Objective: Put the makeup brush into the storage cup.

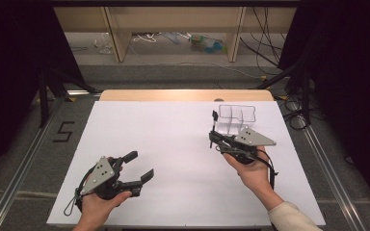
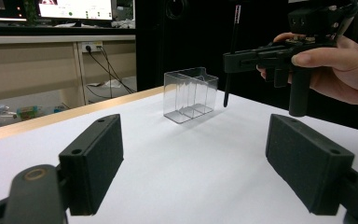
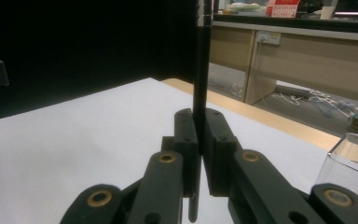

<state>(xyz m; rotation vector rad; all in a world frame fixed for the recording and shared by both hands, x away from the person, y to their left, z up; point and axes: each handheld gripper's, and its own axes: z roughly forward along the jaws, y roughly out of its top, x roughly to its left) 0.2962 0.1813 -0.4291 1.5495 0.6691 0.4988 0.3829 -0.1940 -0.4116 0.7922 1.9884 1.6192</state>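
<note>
Pen [image 2: 230, 60] pinched upright in right gripper [image 1: 214, 129], hanging just beside clear organizer [image 1: 237, 120] at the table's [image 1: 173, 144] far right and not yet in any of its compartments; left gripper [image 1: 139, 168] spread, holding nothing, near front-left, so insertion remains.

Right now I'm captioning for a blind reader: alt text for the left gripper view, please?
A right gripper, held in a hand, clamps a thin black pen upright just beside a clear plastic divided organizer on a white table. In the foreground the left gripper hovers with its jaws wide open and nothing between them.
</note>
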